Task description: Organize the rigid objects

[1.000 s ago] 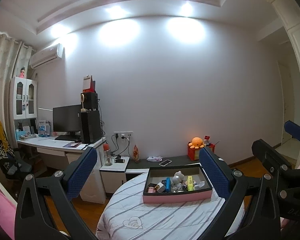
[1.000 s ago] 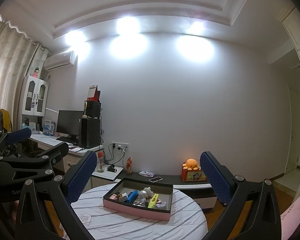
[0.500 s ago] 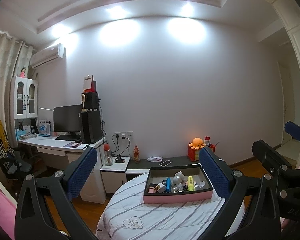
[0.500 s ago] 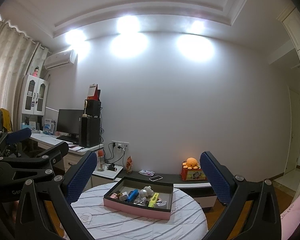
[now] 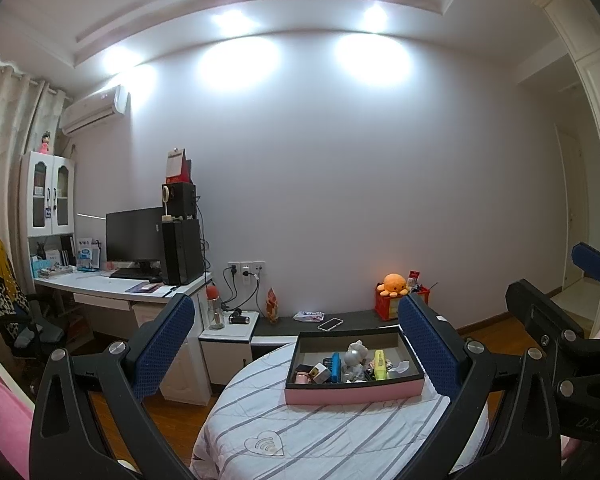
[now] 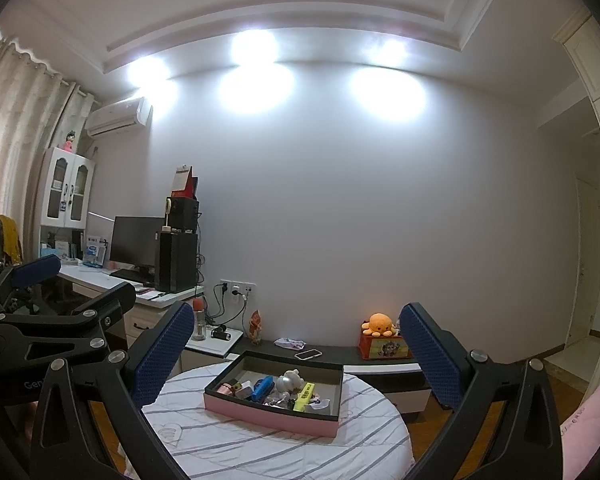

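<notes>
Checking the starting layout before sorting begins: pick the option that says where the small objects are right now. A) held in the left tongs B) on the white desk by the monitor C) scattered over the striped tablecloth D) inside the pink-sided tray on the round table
D: the small objects lie together inside the pink-sided tray on the round table, and both the left tongs and right tongs are open and hold nothing.

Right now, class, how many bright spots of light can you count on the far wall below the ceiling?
3: left spot above the air conditioner, middle spot, right spot. None seem hidden.
</notes>
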A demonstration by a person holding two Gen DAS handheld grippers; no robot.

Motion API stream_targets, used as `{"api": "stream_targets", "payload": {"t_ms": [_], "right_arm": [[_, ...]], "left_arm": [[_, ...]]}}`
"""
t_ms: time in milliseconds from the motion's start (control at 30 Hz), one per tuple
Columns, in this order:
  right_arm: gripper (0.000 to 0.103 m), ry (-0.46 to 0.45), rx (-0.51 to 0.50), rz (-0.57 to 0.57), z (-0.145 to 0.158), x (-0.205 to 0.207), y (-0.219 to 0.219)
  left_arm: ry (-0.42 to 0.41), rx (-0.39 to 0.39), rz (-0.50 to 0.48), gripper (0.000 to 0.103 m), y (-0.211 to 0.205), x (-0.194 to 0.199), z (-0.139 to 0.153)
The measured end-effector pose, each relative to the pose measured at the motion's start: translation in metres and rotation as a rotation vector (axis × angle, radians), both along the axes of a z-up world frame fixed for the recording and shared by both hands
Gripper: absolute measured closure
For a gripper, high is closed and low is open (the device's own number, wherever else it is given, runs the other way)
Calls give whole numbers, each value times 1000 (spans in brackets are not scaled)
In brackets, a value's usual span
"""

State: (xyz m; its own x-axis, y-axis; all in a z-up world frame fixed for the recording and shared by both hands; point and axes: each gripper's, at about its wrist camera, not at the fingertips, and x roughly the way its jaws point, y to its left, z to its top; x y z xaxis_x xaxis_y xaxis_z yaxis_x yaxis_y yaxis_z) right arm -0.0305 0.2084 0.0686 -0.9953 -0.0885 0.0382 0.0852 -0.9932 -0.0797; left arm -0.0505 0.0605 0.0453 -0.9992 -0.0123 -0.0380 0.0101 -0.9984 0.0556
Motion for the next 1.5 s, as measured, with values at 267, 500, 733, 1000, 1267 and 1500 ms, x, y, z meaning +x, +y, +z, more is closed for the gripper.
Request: {"api": "stream_targets", "payload": {"t_ms": [267, 500, 733, 1000, 1267, 1500], "right_arm": [[0, -18, 7, -20, -1, -2, 0], [0, 5, 24, -79, 0, 2, -1], [0, 15, 22, -145, -1, 3, 2], [0, 20, -12, -157, 0, 3, 7], [0, 5, -9, -150, -2, -1, 6], [0, 2, -6, -143, -1, -3, 4]], "left_arm": [[-10, 19, -4, 0, 3, -4, -1], [-18, 40, -23, 0, 5, -9, -3], [-21, 38, -29, 0, 11, -14, -7], [-38, -17, -4, 0, 18, -19, -12], [-44, 5, -2, 0, 13, -22, -12], [-42, 9, 3, 0, 10, -22, -12]]}}
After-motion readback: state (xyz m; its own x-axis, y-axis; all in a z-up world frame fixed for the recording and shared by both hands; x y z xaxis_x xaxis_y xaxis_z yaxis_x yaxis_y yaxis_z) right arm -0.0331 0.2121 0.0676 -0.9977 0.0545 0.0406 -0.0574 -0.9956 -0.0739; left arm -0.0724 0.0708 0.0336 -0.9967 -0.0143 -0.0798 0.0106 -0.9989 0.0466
